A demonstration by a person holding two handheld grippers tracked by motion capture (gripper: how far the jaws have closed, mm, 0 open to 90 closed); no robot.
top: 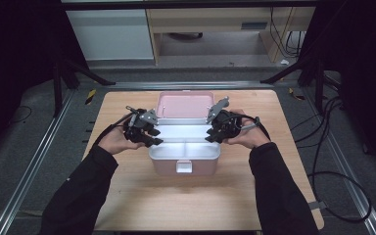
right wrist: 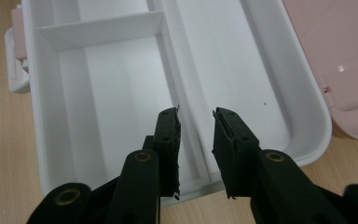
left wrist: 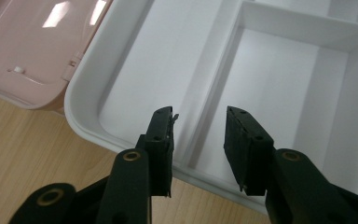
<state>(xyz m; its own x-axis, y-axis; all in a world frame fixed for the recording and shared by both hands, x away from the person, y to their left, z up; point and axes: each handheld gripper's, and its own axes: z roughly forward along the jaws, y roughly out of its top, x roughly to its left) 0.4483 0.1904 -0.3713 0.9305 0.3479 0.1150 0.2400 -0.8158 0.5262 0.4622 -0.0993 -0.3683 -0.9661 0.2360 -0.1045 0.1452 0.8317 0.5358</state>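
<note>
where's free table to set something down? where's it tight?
Free: the table strip between the box front and the near edge, between the sleeves; also both outer sides. Tight: mid-table, where the left tool and right tool flank the white tray; the open lid takes the back.

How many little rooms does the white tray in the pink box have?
3. One long compartment runs along the back beside the open pink lid. Two shorter ones sit in front: one on the left, one on the right, split by a wall above the front latch.
</note>
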